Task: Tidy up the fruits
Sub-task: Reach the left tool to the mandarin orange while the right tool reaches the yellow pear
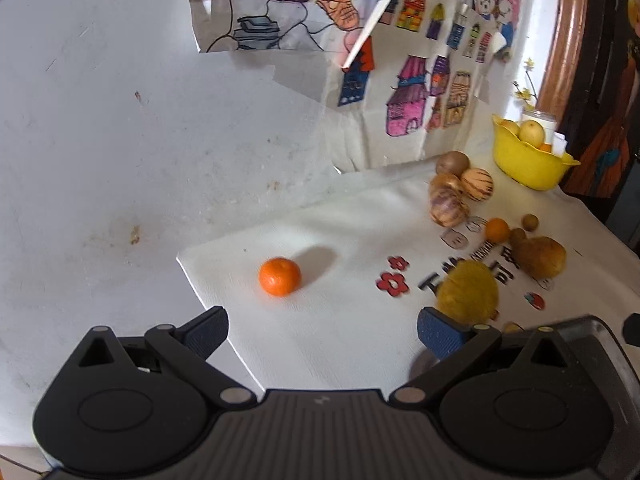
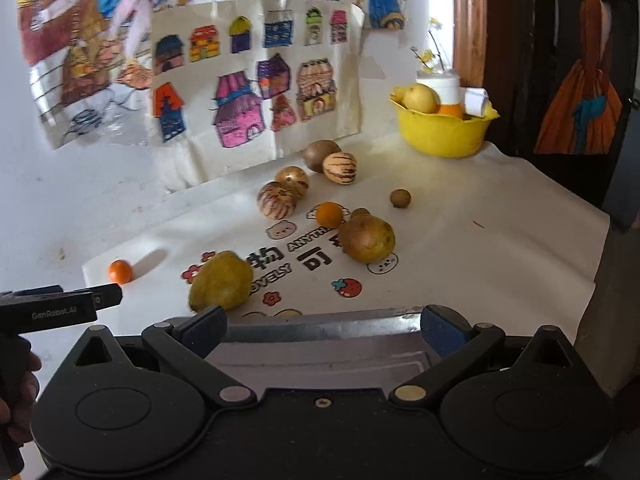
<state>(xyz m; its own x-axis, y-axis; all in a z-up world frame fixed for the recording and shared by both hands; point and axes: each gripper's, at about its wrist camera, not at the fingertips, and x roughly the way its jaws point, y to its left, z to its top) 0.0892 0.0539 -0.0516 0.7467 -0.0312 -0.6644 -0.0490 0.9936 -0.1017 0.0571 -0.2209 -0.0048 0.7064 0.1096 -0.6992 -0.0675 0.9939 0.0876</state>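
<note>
A small orange [image 1: 279,276] lies alone on the white printed cloth [image 1: 340,332], just ahead of my open, empty left gripper [image 1: 322,330]; it shows far left in the right wrist view [image 2: 120,271]. A yellow-green fruit [image 2: 221,286] lies ahead of my open, empty right gripper [image 2: 322,330]. Farther off lie a brown-green fruit [image 2: 366,238], another small orange [image 2: 329,213], striped melons [image 2: 277,200] and small brown fruits [image 2: 400,198]. A yellow bowl [image 2: 442,132] holding fruit stands at the back right.
A metal tray [image 2: 320,354] lies under my right gripper's fingers. The left gripper's body [image 2: 60,308] shows at the left of the right wrist view. Children's drawings [image 2: 248,92] lean against the back wall. A white jar [image 2: 438,84] stands behind the bowl.
</note>
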